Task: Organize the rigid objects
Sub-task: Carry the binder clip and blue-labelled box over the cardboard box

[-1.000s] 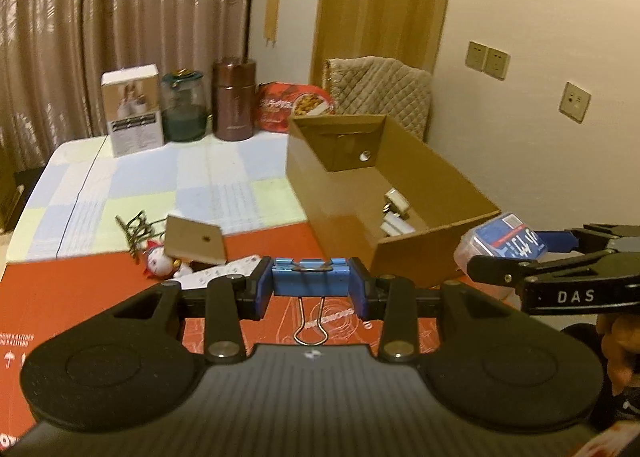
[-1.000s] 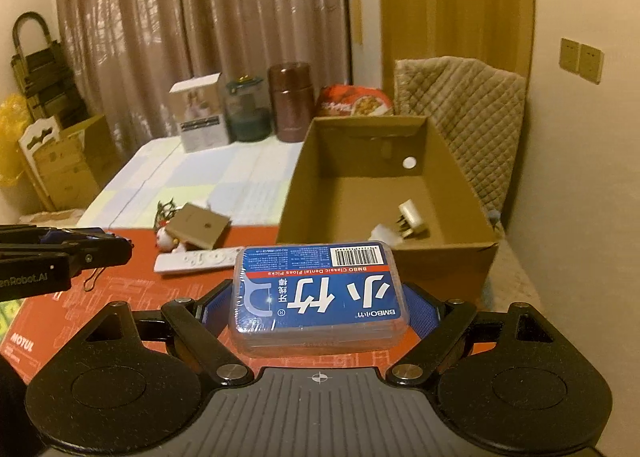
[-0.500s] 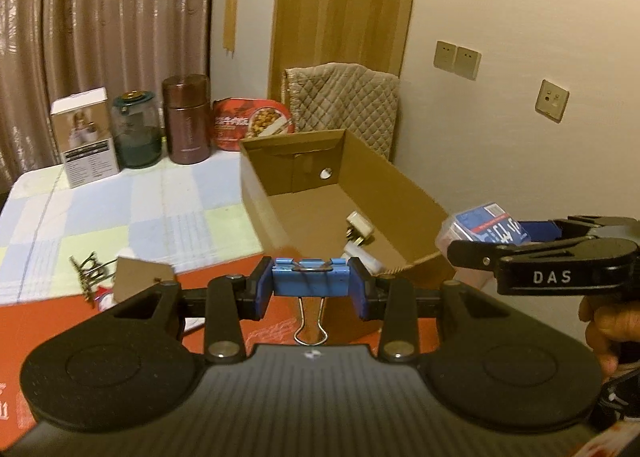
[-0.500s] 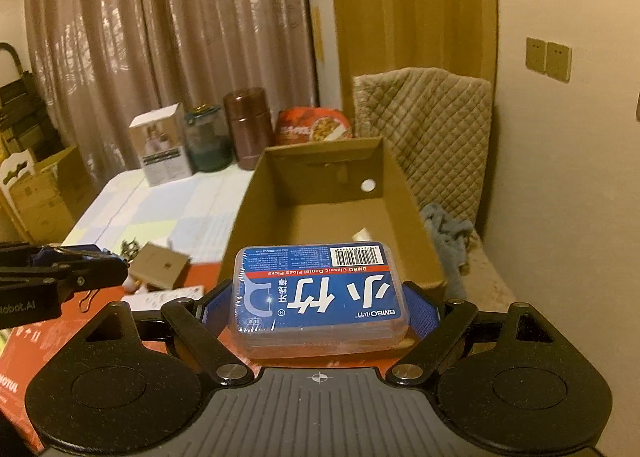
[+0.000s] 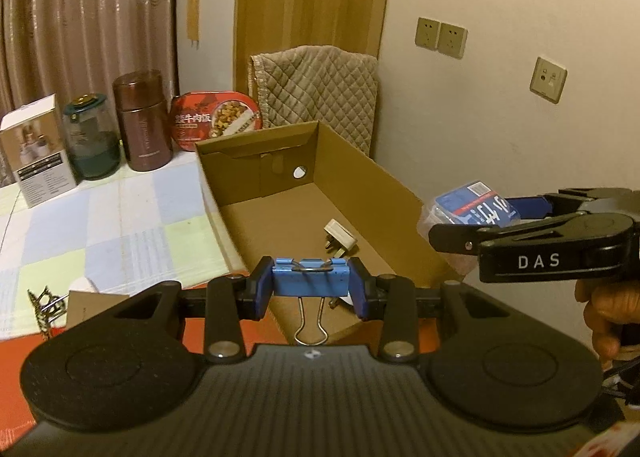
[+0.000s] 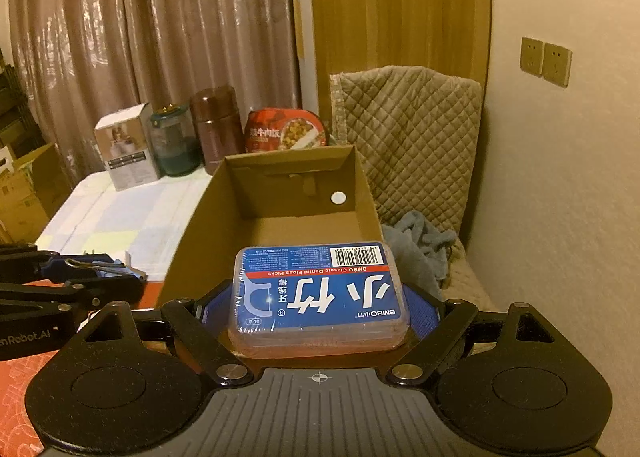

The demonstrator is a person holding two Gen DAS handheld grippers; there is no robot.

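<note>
Both grippers are loaded and held above the cardboard box [image 5: 360,185] — the left gripper [image 5: 311,284] clamps a blue binder clip [image 5: 310,277], the right gripper [image 6: 320,307] a box of dental floss picks [image 6: 320,297]. A white plug [image 5: 340,237] lies inside. Next, probably: lower each over the box floor and release.

Both claws, with binder clip [image 5: 310,276] and floss box [image 6: 319,295], apparently neared the carton [image 5: 360,181].
</note>
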